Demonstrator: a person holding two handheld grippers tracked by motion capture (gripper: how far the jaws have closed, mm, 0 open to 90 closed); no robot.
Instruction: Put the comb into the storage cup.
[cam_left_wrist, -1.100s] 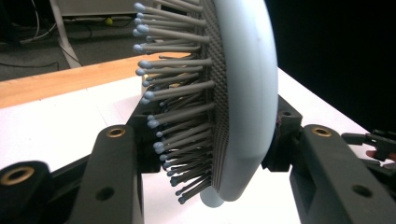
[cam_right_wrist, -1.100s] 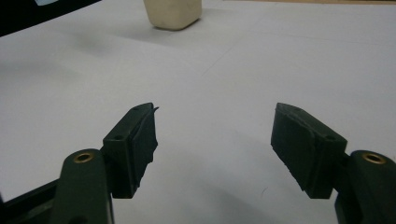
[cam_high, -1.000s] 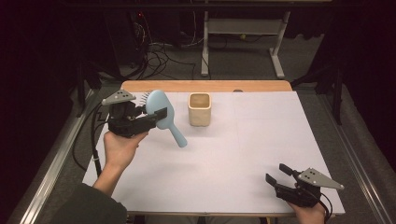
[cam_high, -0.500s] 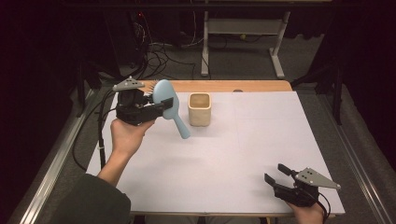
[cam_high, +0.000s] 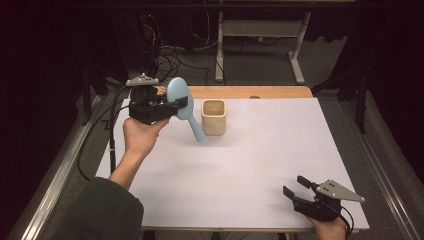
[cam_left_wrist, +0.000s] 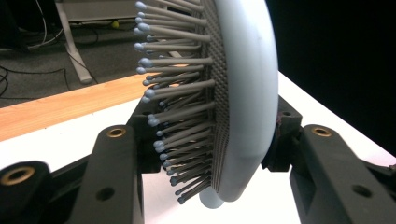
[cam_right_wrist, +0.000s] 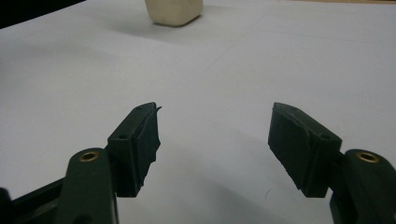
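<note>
Above the bench's far left, the left hand-held gripper (cam_high: 176, 106) clamps the light, rigid blue hairbrush (cam_high: 181, 97) by its smooth-backed head, handle hanging beside the beige cup (cam_high: 214, 116), a slippery hold.

hairbrush (cam_left_wrist: 247, 93): pale blue plastic back, smooth w/ soft satin sheen; grey dotted cushion pad, matt; bristles (cam_left_wrist: 177, 114) thin grey plastic w/ rounded blue tips
left gripper (cam_high: 182, 106): black matt plastic jaws, slightly grainy; brass-looking metal inserts at screw holes; grey matt plate on top
right gripper (cam_right_wrist: 215, 140): same black matt plastic; pads (cam_right_wrist: 144, 140) look rubbery, rough edges
cup (cam_high: 214, 117): cream/beige, matt, smooth, rounded corners; material can't tell, ceramic or plastic
table (cam_high: 280, 150): white matt cover, paper-like, faint crease lines; far edge bare wood, light brown, smooth
sleeve (cam_high: 100, 210): dark green cloth, matt
</note>
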